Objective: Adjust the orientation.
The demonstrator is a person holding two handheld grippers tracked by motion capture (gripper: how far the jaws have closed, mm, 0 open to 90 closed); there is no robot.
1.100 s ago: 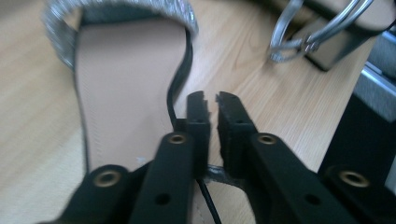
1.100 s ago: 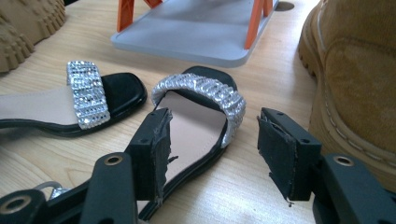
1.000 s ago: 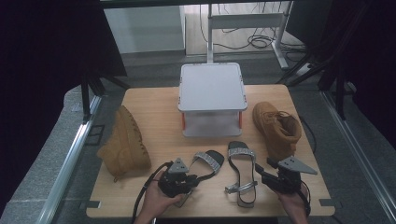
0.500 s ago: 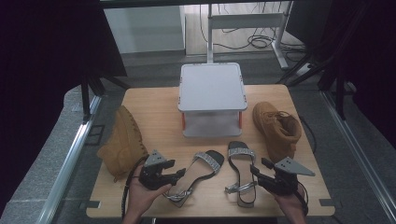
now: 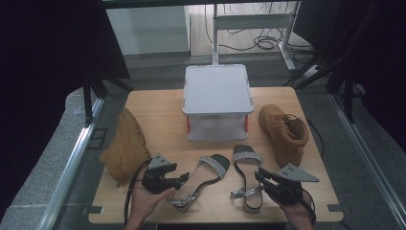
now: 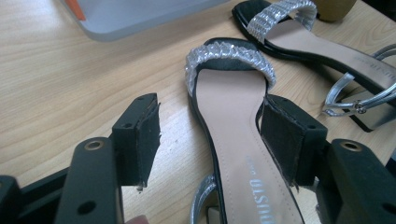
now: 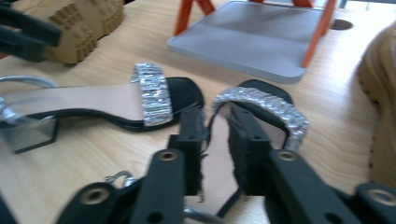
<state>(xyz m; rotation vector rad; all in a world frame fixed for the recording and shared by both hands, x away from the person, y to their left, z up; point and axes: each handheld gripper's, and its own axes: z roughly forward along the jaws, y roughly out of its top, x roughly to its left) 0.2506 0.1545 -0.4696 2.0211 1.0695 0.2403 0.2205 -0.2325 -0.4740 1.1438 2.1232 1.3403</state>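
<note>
On left sandal [image 6: 233, 154] insole, partial print "BUSTO", open left gripper [image 6: 210, 140] astride.

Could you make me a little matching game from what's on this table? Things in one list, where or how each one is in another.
Things:
1. tan suede boot
2. brown lace-up boot
3. grey plastic two-tier stand
4. left black sandal with glittery silver strap

Places or states:
A. standing at the table's right side
B. between open gripper jaws
C. tipped on its side at the left edge
D. middle, at the back

Pairs: 1-C, 2-A, 3-D, 4-B
</note>
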